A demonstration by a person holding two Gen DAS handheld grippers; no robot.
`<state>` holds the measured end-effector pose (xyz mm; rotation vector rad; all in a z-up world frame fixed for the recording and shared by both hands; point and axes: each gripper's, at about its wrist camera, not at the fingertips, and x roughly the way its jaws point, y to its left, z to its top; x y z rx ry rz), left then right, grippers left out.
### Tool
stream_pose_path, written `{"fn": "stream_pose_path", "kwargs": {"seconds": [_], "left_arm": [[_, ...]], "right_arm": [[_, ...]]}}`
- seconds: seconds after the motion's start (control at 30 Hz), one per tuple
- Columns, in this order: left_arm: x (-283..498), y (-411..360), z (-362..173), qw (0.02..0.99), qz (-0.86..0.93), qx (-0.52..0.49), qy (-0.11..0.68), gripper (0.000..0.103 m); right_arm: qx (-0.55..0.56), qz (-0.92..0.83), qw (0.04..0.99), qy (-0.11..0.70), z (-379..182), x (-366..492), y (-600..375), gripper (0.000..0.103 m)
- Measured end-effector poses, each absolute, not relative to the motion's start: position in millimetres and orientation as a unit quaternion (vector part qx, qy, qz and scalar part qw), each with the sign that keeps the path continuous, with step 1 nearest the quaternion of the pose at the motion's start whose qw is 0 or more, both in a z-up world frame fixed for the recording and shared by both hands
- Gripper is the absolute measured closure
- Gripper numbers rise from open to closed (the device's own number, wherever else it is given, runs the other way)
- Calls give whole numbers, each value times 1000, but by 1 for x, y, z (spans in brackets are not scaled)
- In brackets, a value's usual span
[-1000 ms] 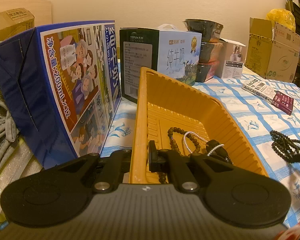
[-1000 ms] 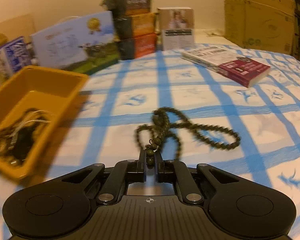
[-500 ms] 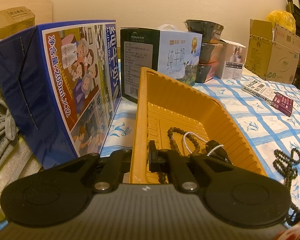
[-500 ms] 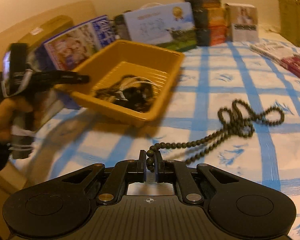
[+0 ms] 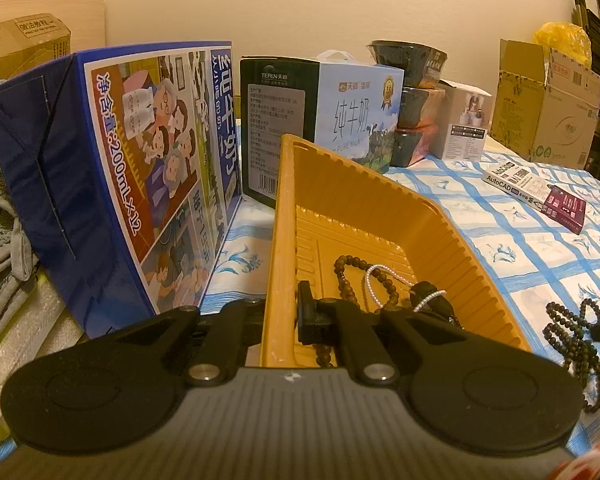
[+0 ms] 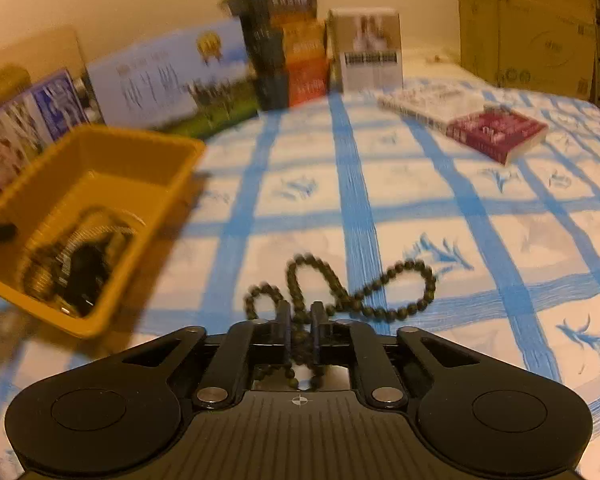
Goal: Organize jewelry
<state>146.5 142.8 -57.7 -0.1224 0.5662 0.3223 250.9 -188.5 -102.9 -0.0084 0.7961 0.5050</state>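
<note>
Over checkered cloth (image 6: 440, 200), my right gripper (image 6: 300, 322) pinches the dark bead strand (image 6: 360, 292), loops trailing toward one o'clock, while my left gripper (image 5: 283, 312) seemingly clamps the yellow tray (image 5: 380, 208) wall.

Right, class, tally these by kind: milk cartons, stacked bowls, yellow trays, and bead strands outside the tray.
milk cartons: 2
stacked bowls: 3
yellow tray: 1
dark bead strand: 1
Total: 7

The blue carton (image 5: 116, 184) reads "200mL×12", the green-and-white milk box (image 5: 320, 116) shows "TERUN", "纯牛奶" and "PURE MILK", the book (image 5: 534, 196) says "AutoCAD", and the cardboard box (image 5: 24, 40) bears "做法教程"
</note>
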Motion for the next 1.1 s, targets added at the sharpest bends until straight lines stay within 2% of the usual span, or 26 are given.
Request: {"fn": "stream_pose_path", "kwargs": {"seconds": [0.03,0.1,0.2,0.43,0.63,0.67,0.73,0.77,0.8,1.0,1.1], "left_arm": [[146,143,-58,946,158,-60,278,98],[146,143,-58,946,157,-59,278,98],[146,143,-58,946,158,-59,278,98],[147,143,-58,946,157,-58,278,98],[147,143,-58,946,158,-59,278,98],[147,143,-58,946,158,-60,278,98],[146,142,-58,946,157,-60,278,98],[147,143,-58,946,158,-60,278,98],[147,143,-58,946,158,-60,278,98],[147,143,-58,946,158,-59,278,98],[146,143,-58,946,158,-58,278,98]], "right_arm": [[-11,244,891,383,-106,251,-188,74],[-25,239,892,383,-111,251,-185,61],[-12,246,892,380,-113,247,-188,52],[12,237,887,397,-122,261,-176,52],[-68,241,886,391,-128,258,-150,52],[-84,245,885,386,-129,256,-147,53],[-96,259,883,380,-132,254,-146,66],[-95,267,881,378,-132,253,-146,80],[-98,271,880,377,-133,252,-145,88],[-80,272,886,366,-131,250,-150,89],[-51,276,891,358,-118,249,-158,96]]}}
